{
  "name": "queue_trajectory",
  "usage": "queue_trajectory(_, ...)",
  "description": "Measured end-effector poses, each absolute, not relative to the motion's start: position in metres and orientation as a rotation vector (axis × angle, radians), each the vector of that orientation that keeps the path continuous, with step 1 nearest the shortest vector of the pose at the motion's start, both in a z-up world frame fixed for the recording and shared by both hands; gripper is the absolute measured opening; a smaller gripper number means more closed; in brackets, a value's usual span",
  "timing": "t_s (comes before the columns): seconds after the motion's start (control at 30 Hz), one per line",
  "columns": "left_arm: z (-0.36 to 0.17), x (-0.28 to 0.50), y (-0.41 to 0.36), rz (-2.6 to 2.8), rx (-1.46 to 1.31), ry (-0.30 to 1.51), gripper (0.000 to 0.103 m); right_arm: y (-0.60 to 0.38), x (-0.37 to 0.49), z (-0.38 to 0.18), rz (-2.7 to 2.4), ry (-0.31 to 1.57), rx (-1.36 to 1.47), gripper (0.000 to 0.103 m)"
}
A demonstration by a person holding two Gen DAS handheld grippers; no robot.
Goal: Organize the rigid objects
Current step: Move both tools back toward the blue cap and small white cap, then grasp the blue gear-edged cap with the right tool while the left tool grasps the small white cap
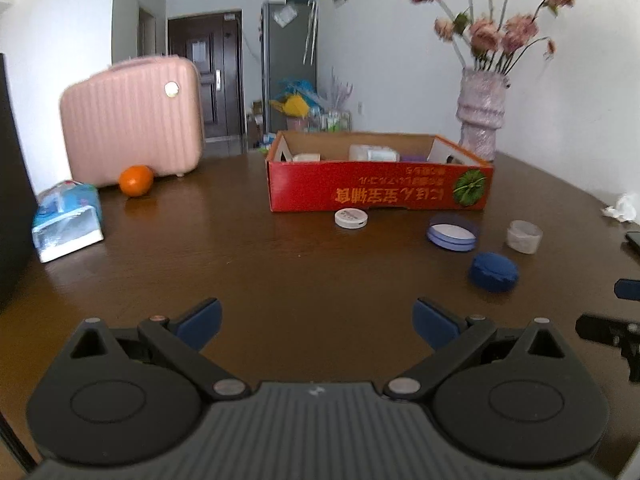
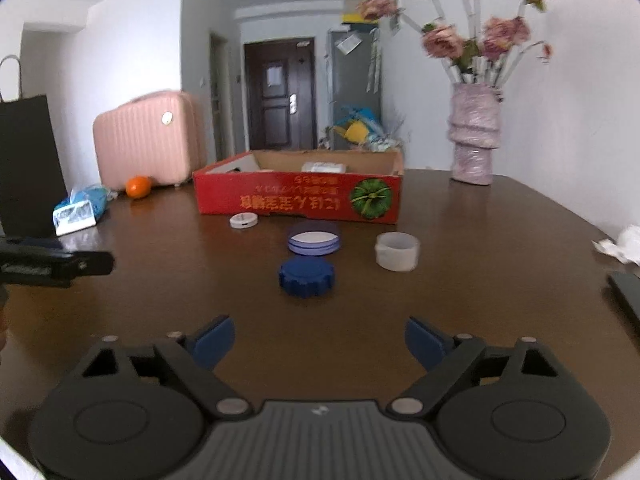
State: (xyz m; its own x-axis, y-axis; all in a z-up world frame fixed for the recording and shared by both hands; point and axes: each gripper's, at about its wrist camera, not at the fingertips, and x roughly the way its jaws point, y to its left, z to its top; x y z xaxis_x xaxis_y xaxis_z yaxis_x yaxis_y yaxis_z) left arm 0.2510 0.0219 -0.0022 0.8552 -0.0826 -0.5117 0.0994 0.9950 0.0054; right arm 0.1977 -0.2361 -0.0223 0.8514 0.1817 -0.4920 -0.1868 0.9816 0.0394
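A red cardboard box [image 1: 376,192] [image 2: 296,199] with several small items inside sits mid-table. In front of it lie a white round disc [image 1: 351,217] [image 2: 243,221], a pale purple lidded tin [image 1: 453,236] [image 2: 314,242], a frosted white cup [image 1: 524,236] [image 2: 397,251] and a dark blue round lid [image 1: 494,271] [image 2: 306,276]. My left gripper [image 1: 318,326] is open and empty, well short of the disc. My right gripper [image 2: 320,342] is open and empty, with the blue lid straight ahead of it. Each view shows part of the other gripper at its edge.
A pink suitcase [image 1: 132,120] [image 2: 146,140], an orange [image 1: 136,180] [image 2: 138,186] and a blue tissue pack [image 1: 68,218] [image 2: 82,208] stand at the left. A vase of flowers [image 1: 480,120] [image 2: 474,136] is back right. Crumpled paper [image 2: 624,244] and a dark phone [image 2: 626,292] lie at the right edge.
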Motion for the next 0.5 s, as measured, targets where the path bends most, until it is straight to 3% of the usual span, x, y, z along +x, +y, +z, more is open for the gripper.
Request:
queue_trajectory(0.13, -0.002, 0.301, 0.016, -0.169, 0.028, 0.566, 0.101, -0.221, 0.235, -0.022, 0.229, 0.546, -0.060, 0.088)
queue_trajectory(0.33, -0.018, 0.387, -0.011, -0.220, 0.118, 0.599, 0.082, -0.209, 0.295, -0.031, 0.258, 0.612, -0.059, 0.078)
queue_trajectory(0.47, -0.030, 0.439, -0.017, -0.239, 0.090, 0.648, 0.074, -0.206, 0.317, -0.039, 0.259, 0.643, -0.059, 0.067)
queue_trajectory(0.5, -0.033, 0.449, -0.018, -0.240, 0.075, 0.660, 0.067, -0.206, 0.322, -0.040, 0.257, 0.652, -0.064, 0.060)
